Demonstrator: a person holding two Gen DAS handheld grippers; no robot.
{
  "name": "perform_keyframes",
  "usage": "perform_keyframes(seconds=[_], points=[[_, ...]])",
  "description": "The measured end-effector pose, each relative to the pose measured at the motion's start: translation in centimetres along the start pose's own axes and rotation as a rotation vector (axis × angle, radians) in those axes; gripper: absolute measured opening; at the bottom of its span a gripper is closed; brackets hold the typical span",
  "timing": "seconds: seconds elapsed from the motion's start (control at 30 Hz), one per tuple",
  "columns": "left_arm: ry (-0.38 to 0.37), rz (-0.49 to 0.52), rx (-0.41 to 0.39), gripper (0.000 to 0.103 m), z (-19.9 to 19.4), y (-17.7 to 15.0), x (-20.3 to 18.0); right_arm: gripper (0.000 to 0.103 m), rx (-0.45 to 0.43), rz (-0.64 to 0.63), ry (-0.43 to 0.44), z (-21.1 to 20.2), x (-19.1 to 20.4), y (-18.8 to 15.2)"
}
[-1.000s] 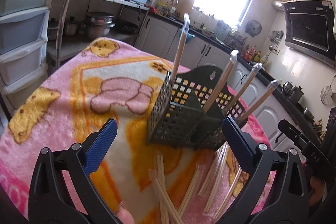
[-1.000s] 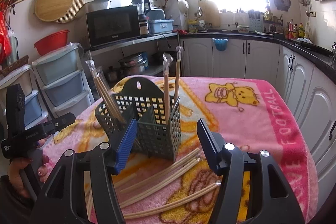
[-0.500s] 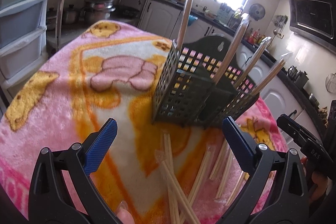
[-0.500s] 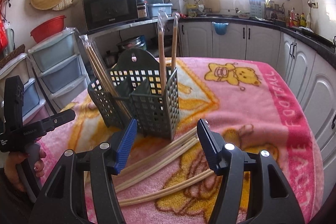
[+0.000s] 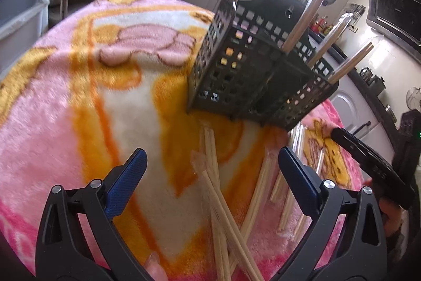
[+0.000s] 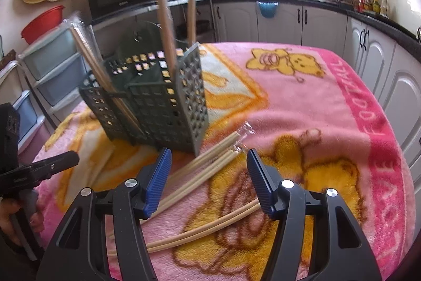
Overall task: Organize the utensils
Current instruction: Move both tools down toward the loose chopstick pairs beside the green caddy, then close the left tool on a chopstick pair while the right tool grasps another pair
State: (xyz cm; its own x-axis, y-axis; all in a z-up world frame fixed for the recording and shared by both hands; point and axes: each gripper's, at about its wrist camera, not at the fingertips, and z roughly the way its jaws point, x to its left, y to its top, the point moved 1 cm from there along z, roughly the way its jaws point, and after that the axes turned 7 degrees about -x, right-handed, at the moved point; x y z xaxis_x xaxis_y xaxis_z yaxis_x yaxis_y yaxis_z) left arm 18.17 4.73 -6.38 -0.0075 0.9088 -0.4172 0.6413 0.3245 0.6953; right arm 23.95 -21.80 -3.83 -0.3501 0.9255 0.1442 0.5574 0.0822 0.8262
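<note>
Lying loose on the blanket-covered counter point(image 6: 302, 102), several wrapped chopstick pairs point(image 6: 208, 162) sit just near of the dark slotted utensil caddy point(image 6: 158, 99), which already holds a few pairs standing upright and tilted.

- Right view: two pairs run diagonally, far ends up-right near the caddy's near corner, near ends down-left passing under the left blue pad. A curved pair point(image 6: 210, 225) lies nearer, crossing low between the arms.
- Right claw point(image 6: 208, 178): jaws apart, nothing held, hovering above the sticks. The diagonal pairs lie directly ahead and slightly left of its gap.
- Left view: another cluster point(image 5: 218, 196) fans out from below the caddy toward the camera, long axis roughly near-far, some crossing each other. More pairs point(image 5: 286, 191) lie off to the right.
- Left claw point(image 5: 210, 175): jaws wide apart, empty, with the crossed sticks centred between the pads.

Judgement: the left claw looks better aligned, since the stick axis runs along its view and so across the closing direction. The right claw would need a wrist twist to square up on the diagonal pairs. Either is near enough. Risk: the crossed stack and slippery wrappers could mean grabbing two pairs at once.
</note>
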Motion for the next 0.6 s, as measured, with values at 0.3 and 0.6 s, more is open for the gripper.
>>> perform_keyframes(seconds=[0.3,0.6], points=[[-0.014,-0.026,0.059,0.062,1.7,-0.7,0.1,0.057,0.048,0.016,-0.025,2.7,-1.4,-0.1],[-0.007,-0.037,0.061,0.024,2.1,-0.6,0.5,0.052,0.083,0.072,-0.036,5.0,-3.1,0.2]])
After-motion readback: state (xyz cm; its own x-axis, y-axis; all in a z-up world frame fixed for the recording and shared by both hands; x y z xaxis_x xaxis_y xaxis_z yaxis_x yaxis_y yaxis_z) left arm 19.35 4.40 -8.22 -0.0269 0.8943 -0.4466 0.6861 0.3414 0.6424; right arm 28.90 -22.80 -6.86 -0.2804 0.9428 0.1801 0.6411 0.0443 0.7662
